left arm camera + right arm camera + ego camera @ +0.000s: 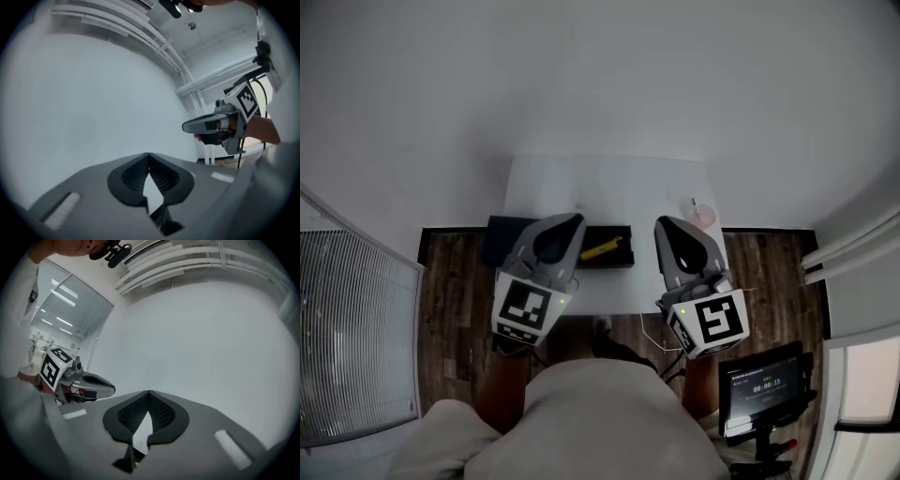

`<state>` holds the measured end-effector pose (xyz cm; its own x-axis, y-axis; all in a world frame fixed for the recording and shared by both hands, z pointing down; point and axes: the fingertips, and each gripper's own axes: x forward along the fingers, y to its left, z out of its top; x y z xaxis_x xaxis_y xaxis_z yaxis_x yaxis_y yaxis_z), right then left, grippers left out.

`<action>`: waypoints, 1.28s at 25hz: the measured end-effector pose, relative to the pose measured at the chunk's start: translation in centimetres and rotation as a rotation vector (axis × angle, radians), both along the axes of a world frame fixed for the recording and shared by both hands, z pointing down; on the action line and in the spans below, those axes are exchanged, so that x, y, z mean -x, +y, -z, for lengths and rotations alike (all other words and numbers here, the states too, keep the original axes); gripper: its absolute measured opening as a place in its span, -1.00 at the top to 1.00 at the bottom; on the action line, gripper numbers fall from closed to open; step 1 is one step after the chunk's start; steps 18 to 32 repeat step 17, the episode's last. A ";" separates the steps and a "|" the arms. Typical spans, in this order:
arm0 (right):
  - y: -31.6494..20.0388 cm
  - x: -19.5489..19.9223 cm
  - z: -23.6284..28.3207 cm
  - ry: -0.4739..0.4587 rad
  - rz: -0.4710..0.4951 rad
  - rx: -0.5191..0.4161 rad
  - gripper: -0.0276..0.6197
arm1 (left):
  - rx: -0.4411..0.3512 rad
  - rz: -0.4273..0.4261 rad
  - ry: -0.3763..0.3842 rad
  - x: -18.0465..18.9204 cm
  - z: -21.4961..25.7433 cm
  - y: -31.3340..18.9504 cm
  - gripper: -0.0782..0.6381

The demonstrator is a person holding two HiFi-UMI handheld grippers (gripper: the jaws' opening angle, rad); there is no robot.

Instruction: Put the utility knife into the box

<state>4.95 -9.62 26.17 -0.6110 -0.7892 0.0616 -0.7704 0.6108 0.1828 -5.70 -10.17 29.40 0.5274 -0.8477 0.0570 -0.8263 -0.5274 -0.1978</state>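
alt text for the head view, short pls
Seen from above, a person holds the left gripper and right gripper, both shut and empty, over a white table. A yellow utility knife lies in the black box there.

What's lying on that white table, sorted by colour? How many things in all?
Dark: 1, the box
Yellow: 1, the knife, inside the box
Pinkish: 1, a small round thing, too small to identify
Total: 3

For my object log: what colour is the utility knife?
The utility knife is yellow, clearest in the head view.
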 end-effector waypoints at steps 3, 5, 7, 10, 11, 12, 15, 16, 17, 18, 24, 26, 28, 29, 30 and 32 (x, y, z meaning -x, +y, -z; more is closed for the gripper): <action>0.0 -0.1 0.4 -0.007 -0.001 -0.006 0.91 | -0.011 0.003 0.000 0.1 0.5 0.0 0.78; 0.1 -0.1 0.4 -0.010 -0.002 -0.007 0.91 | -0.012 0.003 -0.001 0.0 0.6 0.1 0.79; 0.2 0.0 0.5 -0.011 -0.002 -0.005 0.91 | -0.012 0.002 0.000 0.1 0.7 0.2 0.78; 0.2 -0.1 0.8 -0.018 -0.004 -0.009 0.91 | -0.020 0.000 -0.002 0.0 1.1 0.3 0.78; 0.2 -0.1 0.9 -0.020 -0.004 -0.011 0.91 | -0.022 0.001 -0.003 0.0 1.2 0.4 0.78; 0.2 -0.2 1.0 -0.021 -0.005 -0.012 0.91 | -0.022 0.002 -0.003 0.0 1.2 0.4 0.79; 0.3 -0.2 0.9 -0.023 -0.005 -0.011 0.91 | -0.019 0.004 -0.004 0.1 1.1 0.5 0.79; 0.3 -0.2 0.9 -0.023 -0.006 -0.010 0.91 | -0.018 0.005 -0.005 0.1 1.1 0.6 0.78; 0.3 -0.3 0.8 -0.023 -0.006 -0.009 0.91 | -0.017 0.005 -0.006 0.1 1.1 0.6 0.79; 0.3 -0.3 0.8 -0.023 -0.006 -0.009 0.91 | -0.017 0.005 -0.006 0.1 1.1 0.6 0.79; 0.3 -0.3 0.8 -0.023 -0.006 -0.009 0.91 | -0.017 0.005 -0.006 0.1 1.1 0.6 0.79; 0.3 -0.3 0.8 -0.023 -0.006 -0.009 0.91 | -0.017 0.005 -0.006 0.1 1.1 0.6 0.79; 0.3 -0.3 0.8 -0.023 -0.006 -0.009 0.91 | -0.017 0.005 -0.006 0.1 1.1 0.6 0.79; 0.3 -0.3 0.8 -0.023 -0.006 -0.009 0.91 | -0.017 0.005 -0.006 0.1 1.1 0.6 0.79; 0.3 -0.3 0.8 -0.023 -0.006 -0.009 0.91 | -0.017 0.005 -0.006 0.1 1.1 0.6 0.79; 0.3 -0.3 0.8 -0.023 -0.006 -0.009 0.91 | -0.017 0.005 -0.006 0.1 1.1 0.6 0.79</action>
